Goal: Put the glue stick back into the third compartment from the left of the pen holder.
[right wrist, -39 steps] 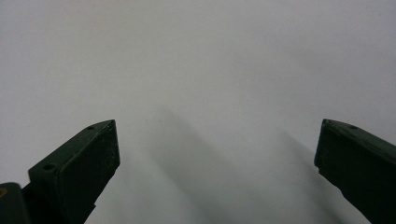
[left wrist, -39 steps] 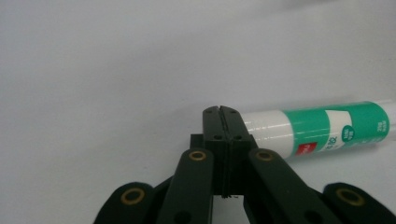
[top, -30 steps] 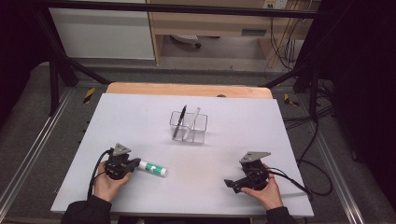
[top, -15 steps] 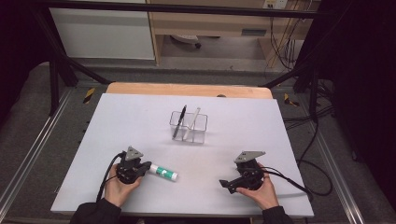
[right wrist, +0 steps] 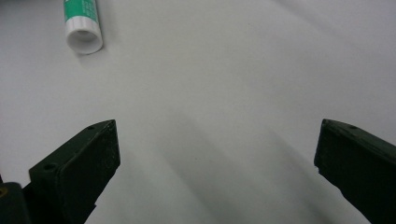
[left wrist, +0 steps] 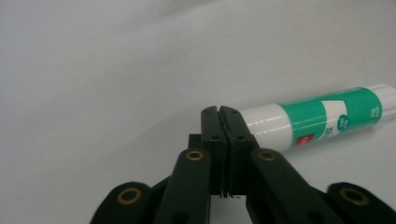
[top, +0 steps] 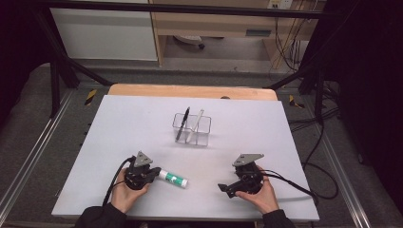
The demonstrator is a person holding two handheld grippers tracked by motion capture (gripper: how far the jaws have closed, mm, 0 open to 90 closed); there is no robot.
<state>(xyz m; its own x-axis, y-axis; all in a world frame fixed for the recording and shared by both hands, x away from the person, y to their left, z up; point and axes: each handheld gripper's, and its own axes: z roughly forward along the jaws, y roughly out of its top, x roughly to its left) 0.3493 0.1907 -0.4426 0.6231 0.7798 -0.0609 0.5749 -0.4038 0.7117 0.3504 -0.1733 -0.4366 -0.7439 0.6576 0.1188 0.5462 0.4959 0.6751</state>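
Observation:
A white and green glue stick (top: 173, 179) lies flat on the white table (top: 266, 133), near its front edge. My left gripper (top: 153, 174) is shut with nothing between its jaws, and its tips sit against the stick's left end. In the left gripper view, the closed jaw tips (left wrist: 219, 109) stand beside the stick (left wrist: 317, 116), which stretches off to the right. My right gripper (top: 224, 188) rests at the front right, pointing left, and it is open. In the right gripper view, its wide gap (right wrist: 215, 130) holds nothing, and the stick's round end (right wrist: 83, 21) lies farther off.
A clear two-compartment holder (top: 191, 129) stands mid-table with a black pen (top: 182, 124) and a white pen (top: 195, 124) leaning in it. Cables trail from both grippers. A wooden strip (top: 190, 90) edges the far side.
My left gripper has slid to the right along the table, and the glue stick has shifted right ahead of it. The right gripper has barely moved.

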